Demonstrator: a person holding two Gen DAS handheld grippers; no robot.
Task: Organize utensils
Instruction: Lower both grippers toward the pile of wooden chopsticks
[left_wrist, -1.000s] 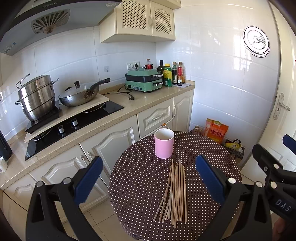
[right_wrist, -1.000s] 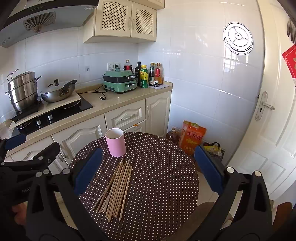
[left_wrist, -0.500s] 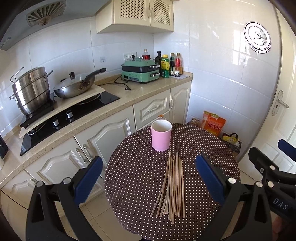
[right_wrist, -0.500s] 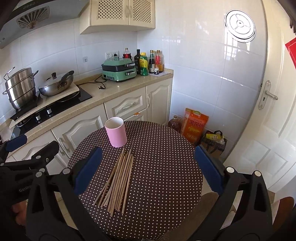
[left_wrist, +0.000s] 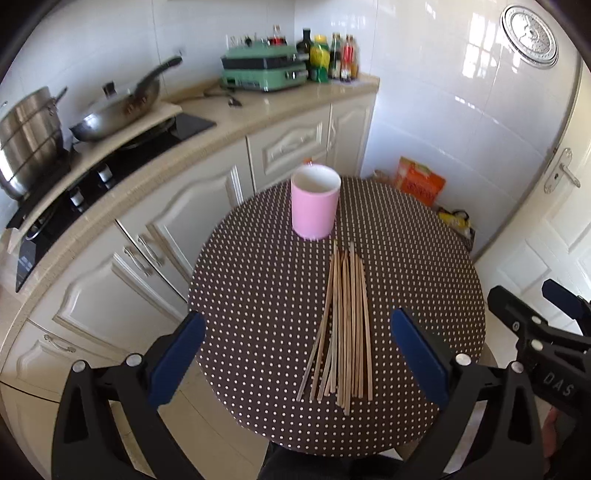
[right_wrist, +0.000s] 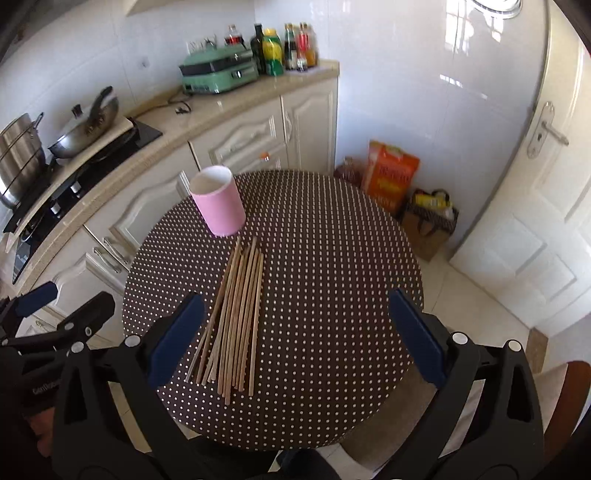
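While both tools hang above the round worktop (left_wrist: 258, 295), the left tool (left_wrist: 297, 354) and the right tool (right_wrist: 295, 343) are spread wide and hold nothing. The sticks (left_wrist: 345, 325) lie flat in a bunch mid-worktop, their far tips just beside the upright pink cup (left_wrist: 315, 206).

Chopsticks (left_wrist: 345, 325) look like bare pale wood, matt. Pink cup (left_wrist: 314, 206) smooth w/ soft sheen, white inside. Table (left_wrist: 258, 295) has brown dotted cloth, matt. Gripper frames black plastic w/ blue pads (left_wrist: 176, 357). Wok (left_wrist: 114, 114) & pot (left_wrist: 27, 136) shiny metal; wall tiles (left_wrist: 443, 92) glossy.
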